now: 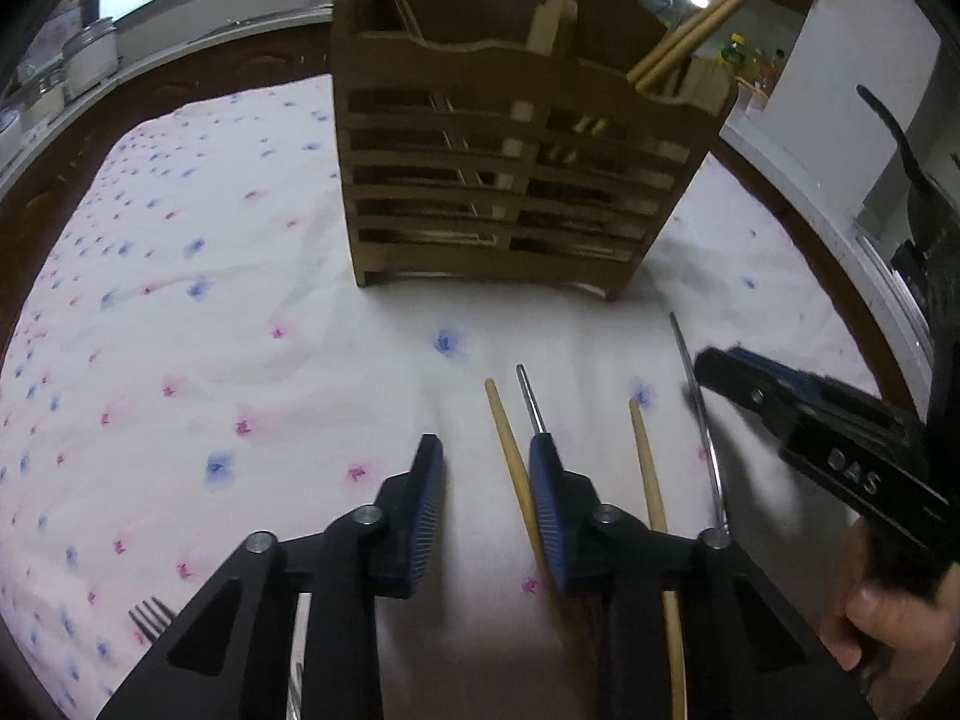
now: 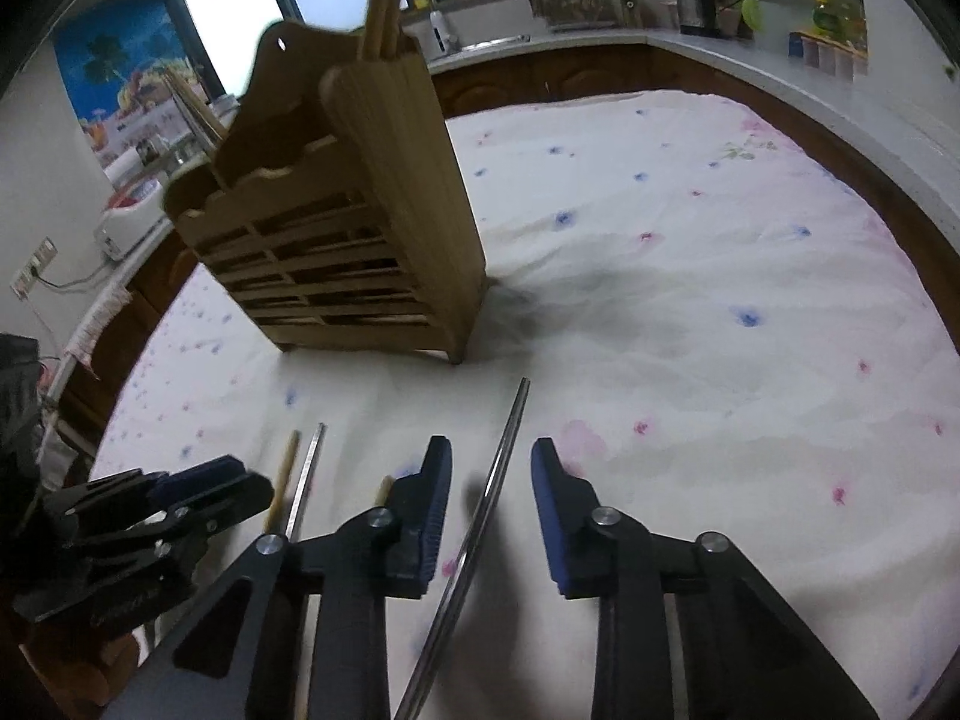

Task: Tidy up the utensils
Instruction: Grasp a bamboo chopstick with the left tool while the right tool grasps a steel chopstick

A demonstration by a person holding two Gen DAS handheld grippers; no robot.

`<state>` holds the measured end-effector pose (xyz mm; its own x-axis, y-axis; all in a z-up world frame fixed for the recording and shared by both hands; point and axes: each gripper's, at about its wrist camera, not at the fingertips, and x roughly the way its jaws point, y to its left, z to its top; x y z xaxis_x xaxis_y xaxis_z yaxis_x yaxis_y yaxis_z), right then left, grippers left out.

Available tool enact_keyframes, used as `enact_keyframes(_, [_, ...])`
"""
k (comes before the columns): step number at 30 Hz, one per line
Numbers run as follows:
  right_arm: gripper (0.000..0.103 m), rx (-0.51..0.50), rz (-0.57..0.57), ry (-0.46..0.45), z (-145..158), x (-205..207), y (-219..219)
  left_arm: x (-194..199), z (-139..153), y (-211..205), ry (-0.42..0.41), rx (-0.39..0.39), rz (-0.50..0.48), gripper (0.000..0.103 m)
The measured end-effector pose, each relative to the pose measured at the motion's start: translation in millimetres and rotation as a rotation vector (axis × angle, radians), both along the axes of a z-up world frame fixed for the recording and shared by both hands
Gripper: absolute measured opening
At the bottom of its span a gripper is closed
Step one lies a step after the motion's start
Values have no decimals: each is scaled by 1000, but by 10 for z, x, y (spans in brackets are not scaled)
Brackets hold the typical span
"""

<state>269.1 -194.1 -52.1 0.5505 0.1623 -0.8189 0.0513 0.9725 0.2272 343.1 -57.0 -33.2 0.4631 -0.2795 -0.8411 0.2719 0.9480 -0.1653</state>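
A slatted wooden utensil holder stands on the flowered cloth with chopsticks upright in its compartments. In front of it lie two wooden chopsticks and two metal chopsticks. My left gripper is low over the cloth, jaws apart, with a wooden chopstick between them beside the right pad. My right gripper straddles a metal chopstick, and its pads are clear of it. In the right wrist view the left gripper sits at the left by a wooden and a metal chopstick.
A fork lies on the white cloth at the lower left, half hidden under my left gripper. A hand holds the right gripper. Behind the table runs a counter with a kettle and a utensil rack.
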Motion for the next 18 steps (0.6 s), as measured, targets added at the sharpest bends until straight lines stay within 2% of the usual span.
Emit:
enact_keyframes(3, [22,-32,9,14,-64,85,24,50,-68,-18,13,-7,-10,25])
enact_keyframes(7, [20,-81,28,26,-69,106,94,104,-95,-86,14,22,-32,25])
enact_keyframes(9, [10,-105,41,22,-78,57,110,118,-97,-133,16,48,-47,24])
enact_keyframes(13, [10,-92,59,26,-74,-4,90,115,-113,-189,22,87,-94,24])
enact_keyframes(18, [10,-95,60,32,-82,53,107,199,-129,-246,38,105,-108,24])
